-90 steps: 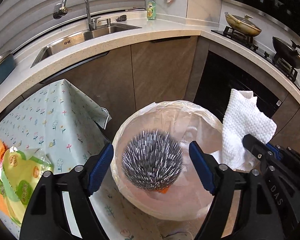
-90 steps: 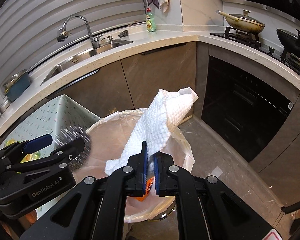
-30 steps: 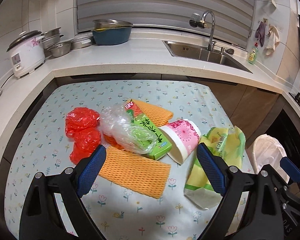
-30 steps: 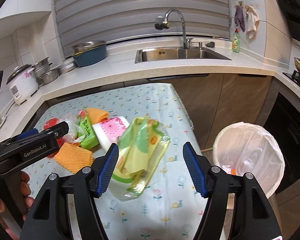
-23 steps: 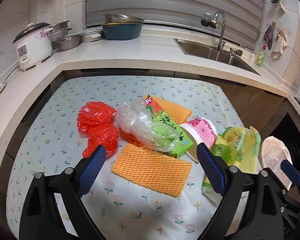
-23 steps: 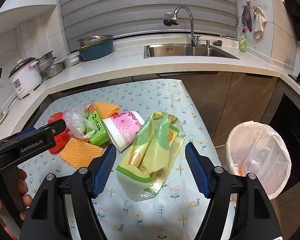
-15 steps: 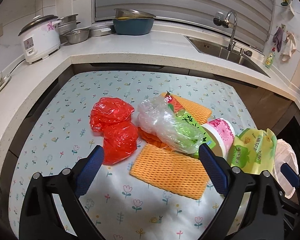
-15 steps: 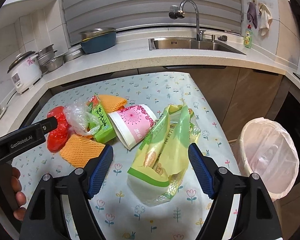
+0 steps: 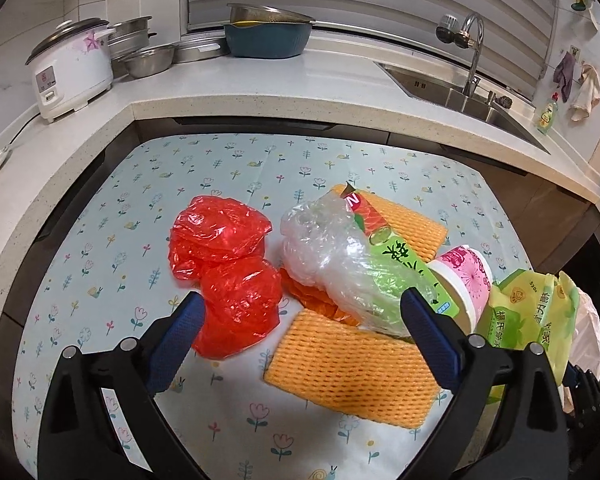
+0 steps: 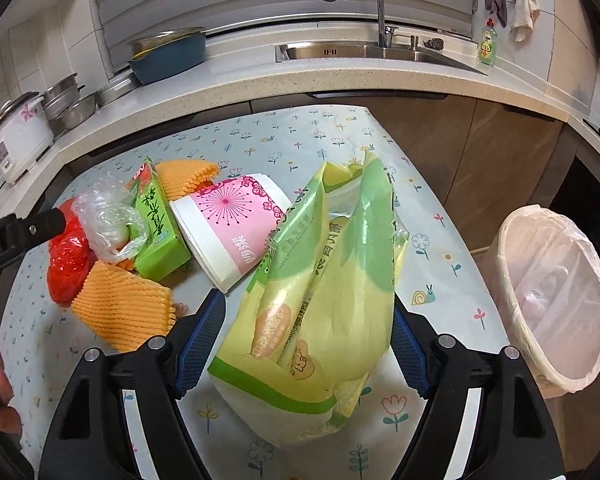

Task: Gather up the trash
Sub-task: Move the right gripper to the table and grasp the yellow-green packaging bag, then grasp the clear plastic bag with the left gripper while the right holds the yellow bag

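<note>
Trash lies on a flowered tablecloth [image 9: 100,248]: red plastic bags [image 9: 228,268], a clear plastic bag [image 9: 332,264] over a green carton [image 9: 404,260], orange foam nets [image 9: 352,364], a pink paper cup [image 9: 466,276] and a yellow-green wrapper [image 10: 332,280]. My left gripper [image 9: 300,332] is open and empty, low over the red bags and the near foam net. My right gripper [image 10: 306,340] is open, its fingers astride the wrapper's near end. The lined trash bin [image 10: 556,300] stands on the floor right of the table.
A counter runs behind with a rice cooker [image 9: 72,72], metal bowls [image 9: 148,60], a blue basin [image 9: 268,36] and a sink with tap [image 10: 364,48]. Wooden cabinets [image 10: 460,152] are under the counter. The table's right edge is beside the bin.
Three seconds ago both grippers were over the bin, the right shut on a white paper towel. Now both are open and have moved back over the table, closing in on the trash.
</note>
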`<state>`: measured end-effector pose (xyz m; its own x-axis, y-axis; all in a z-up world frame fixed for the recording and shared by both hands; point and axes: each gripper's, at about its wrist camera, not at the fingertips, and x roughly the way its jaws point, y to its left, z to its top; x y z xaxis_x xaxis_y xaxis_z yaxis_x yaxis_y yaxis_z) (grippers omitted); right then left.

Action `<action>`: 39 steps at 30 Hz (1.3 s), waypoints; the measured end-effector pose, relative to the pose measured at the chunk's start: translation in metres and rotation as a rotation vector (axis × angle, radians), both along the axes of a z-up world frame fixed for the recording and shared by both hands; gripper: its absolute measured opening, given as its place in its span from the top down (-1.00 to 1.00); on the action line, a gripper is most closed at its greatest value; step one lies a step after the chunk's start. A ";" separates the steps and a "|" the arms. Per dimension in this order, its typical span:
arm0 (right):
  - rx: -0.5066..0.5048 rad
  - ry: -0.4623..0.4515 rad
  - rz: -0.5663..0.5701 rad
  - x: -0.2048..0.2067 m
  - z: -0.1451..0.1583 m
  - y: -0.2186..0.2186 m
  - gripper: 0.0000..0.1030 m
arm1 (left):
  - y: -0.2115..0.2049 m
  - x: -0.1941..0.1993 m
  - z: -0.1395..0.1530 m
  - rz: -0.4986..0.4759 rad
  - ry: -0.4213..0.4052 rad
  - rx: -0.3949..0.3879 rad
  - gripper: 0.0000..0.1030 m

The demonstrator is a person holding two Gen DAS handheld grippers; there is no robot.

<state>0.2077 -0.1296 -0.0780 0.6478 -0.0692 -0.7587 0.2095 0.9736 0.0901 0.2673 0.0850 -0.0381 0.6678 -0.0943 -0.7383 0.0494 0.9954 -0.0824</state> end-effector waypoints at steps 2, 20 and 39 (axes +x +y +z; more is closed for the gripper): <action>0.024 0.018 0.008 0.004 -0.006 -0.002 0.04 | -0.008 0.007 -0.001 -0.009 0.003 0.001 -0.82; 0.040 0.002 0.014 0.007 -0.013 -0.012 0.69 | -0.048 0.046 -0.033 -0.036 0.043 0.054 0.00; 0.013 -0.183 0.012 -0.039 0.065 -0.032 0.78 | -0.054 0.000 0.053 -0.061 -0.127 0.004 0.76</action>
